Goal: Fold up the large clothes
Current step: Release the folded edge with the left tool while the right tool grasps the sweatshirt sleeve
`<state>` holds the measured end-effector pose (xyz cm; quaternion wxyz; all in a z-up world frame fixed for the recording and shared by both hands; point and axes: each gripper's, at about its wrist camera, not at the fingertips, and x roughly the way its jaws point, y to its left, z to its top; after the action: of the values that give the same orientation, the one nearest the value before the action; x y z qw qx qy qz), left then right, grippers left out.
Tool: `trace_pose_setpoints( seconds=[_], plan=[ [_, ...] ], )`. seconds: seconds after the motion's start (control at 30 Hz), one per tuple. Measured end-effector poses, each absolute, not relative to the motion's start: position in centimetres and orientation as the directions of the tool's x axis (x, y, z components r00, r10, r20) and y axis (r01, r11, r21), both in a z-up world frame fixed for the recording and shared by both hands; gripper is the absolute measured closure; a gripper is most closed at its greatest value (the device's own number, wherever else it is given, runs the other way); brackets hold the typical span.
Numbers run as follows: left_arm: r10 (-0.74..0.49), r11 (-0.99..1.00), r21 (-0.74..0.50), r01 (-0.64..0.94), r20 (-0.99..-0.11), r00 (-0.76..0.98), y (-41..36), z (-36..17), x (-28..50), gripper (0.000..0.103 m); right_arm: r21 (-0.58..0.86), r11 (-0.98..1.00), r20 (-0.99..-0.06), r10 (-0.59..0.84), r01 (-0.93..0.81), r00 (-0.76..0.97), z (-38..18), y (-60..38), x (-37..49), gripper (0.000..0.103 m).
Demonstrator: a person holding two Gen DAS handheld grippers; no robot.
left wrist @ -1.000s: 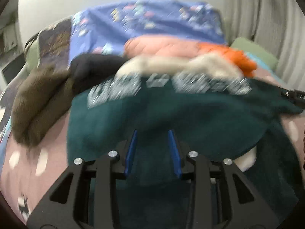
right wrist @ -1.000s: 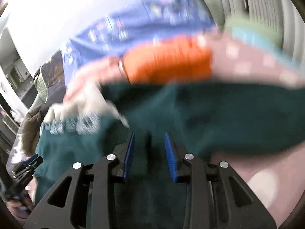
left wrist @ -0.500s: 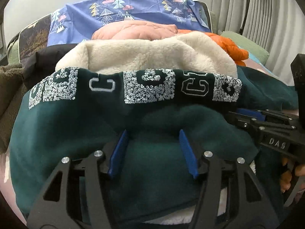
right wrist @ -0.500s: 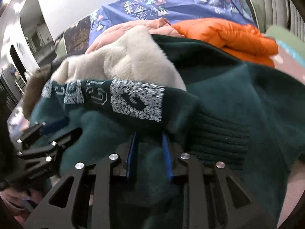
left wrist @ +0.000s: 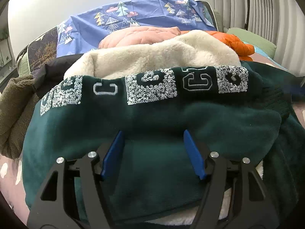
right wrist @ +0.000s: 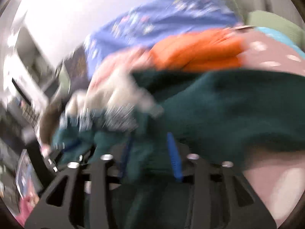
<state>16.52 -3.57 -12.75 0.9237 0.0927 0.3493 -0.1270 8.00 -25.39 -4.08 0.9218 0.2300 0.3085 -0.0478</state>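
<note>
Since earlier frames: left gripper (left wrist: 154,152) jaws have parted from narrow to wide, opening now, blue pads clear of green sweater (left wrist: 152,126) lying between them; folded edge released. Right gripper (right wrist: 150,158) also opening, its view motion-blurred; green cloth sits between pads, contact unclear. Sweater lies near on bed, sequin band (left wrist: 150,87) across top, draped against cream fleece (left wrist: 152,57) behind. Far: orange jacket (left wrist: 236,43), blue pillow (left wrist: 133,17). Judgement: fold just laid; next regrip or smoothing.
</note>
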Motion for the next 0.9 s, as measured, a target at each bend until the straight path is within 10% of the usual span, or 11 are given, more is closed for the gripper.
trace_pose_setpoints(
  seconds=[0.23,0.63,0.7,0.73,0.77,0.9],
  plan=[
    [-0.170,0.951,0.081,0.299,-0.669,0.724,-3.6,-12.8,16.5,0.036,0.494,0.467,-0.615,-0.409,0.733,0.675,-4.2,-44.7,-4.9,0.031],
    [-0.166,0.953,0.078,0.292,-0.671,0.723,-3.5,-12.9,16.5,0.032,0.605,0.251,-0.653,-0.387,0.756,0.651,-9.9,-54.3,-6.4,0.019],
    [-0.165,0.954,0.077,0.290,-0.671,0.722,-3.4,-12.8,16.5,0.032,0.577,0.252,-0.661,-0.415,0.777,0.626,-9.8,-54.4,-6.0,0.031],
    [-0.166,0.955,0.075,0.289,-0.671,0.722,-3.4,-12.9,16.5,0.031,0.587,0.261,-0.657,-0.401,0.766,0.639,-9.9,-54.6,-5.6,0.065],
    [-0.166,0.955,0.074,0.288,-0.672,0.722,-3.4,-12.8,16.6,0.031,0.613,0.255,-0.651,-0.373,0.747,0.661,-10.0,-54.7,-5.6,0.076],
    [-0.166,0.955,0.074,0.288,-0.671,0.723,-3.4,-12.8,16.6,0.031,0.668,0.347,-0.545,-0.375,0.658,0.750,-5.6,-51.7,-4.5,0.088]
  ],
)
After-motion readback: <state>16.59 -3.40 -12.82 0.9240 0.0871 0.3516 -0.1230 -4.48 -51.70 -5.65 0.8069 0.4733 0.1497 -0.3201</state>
